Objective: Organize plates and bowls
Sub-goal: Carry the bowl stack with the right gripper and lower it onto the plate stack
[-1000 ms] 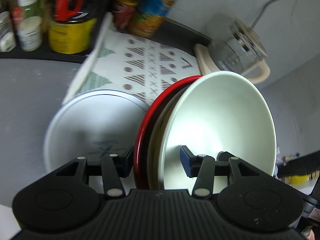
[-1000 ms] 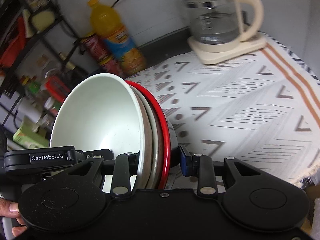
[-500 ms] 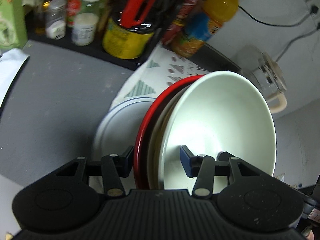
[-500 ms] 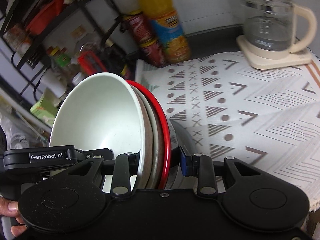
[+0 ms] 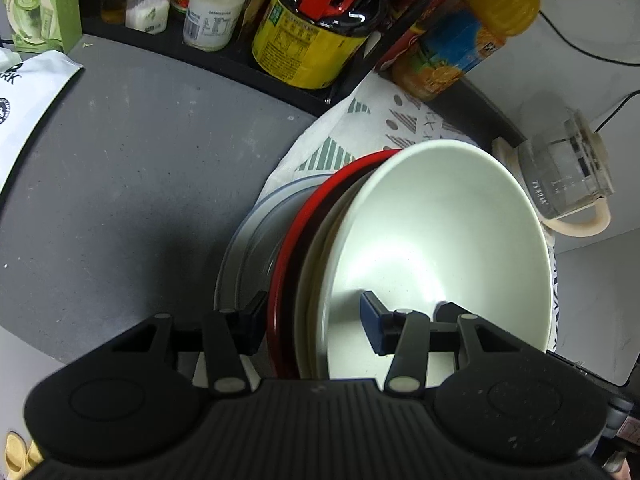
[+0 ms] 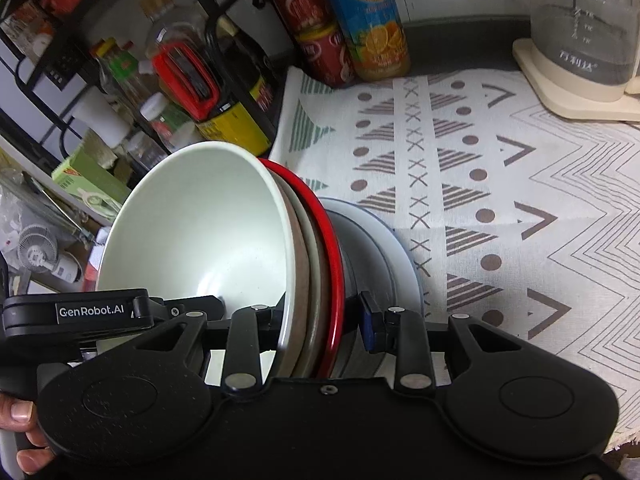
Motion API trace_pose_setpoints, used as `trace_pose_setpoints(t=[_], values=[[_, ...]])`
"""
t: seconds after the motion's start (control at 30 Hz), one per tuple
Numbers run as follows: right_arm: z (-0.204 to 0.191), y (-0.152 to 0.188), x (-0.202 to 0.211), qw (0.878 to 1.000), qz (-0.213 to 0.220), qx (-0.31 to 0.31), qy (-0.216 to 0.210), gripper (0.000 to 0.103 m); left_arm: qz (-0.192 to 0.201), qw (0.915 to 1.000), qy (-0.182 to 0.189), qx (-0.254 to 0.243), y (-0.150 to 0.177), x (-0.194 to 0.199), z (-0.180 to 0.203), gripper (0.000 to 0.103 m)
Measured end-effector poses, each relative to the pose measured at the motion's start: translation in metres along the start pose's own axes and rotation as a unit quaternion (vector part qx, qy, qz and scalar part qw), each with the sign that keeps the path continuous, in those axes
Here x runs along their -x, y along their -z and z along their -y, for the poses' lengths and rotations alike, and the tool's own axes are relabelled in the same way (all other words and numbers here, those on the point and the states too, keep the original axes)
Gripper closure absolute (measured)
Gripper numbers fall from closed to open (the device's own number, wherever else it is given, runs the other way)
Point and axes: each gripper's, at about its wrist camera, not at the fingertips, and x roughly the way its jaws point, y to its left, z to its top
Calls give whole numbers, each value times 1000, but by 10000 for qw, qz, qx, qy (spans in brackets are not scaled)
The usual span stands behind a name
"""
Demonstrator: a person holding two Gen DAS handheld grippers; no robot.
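Observation:
A stack of dishes stands on edge between both grippers: a white bowl (image 5: 436, 240) in front, a beige plate (image 5: 316, 264) and a red plate (image 5: 292, 240) behind it. My left gripper (image 5: 314, 322) is shut on the stack's rim. My right gripper (image 6: 320, 314) is shut on the same stack, with the white bowl (image 6: 200, 224) and red plate (image 6: 334, 256) between its fingers. A white plate (image 5: 244, 248) with a blue rim sits behind the stack, over the cloth's edge; it also shows in the right wrist view (image 6: 380, 248).
A patterned cloth (image 6: 500, 184) covers the counter on the right. A glass kettle (image 6: 580, 28) stands at its back. An orange juice bottle (image 6: 368, 20), red cans (image 6: 316, 44) and a rack of jars and bottles (image 5: 304, 28) line the back. A grey counter (image 5: 120, 168) lies left.
Both grippers have carried the stack left and toward the rack. The white plate has shifted right behind the stack, and more grey counter shows at left.

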Motion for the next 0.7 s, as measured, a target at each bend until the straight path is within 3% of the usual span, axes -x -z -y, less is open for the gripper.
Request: trace_pose_setpoints(t=[0.4,0.7], values=[[7,-4,-22,9992,-259,-242,185,72,-172,9997,10,-153,-7,-13,-3,56],[13,0,-26,9966,-89,-804,143,71,-319,9977,140,-575,-25,-19,-1,56]])
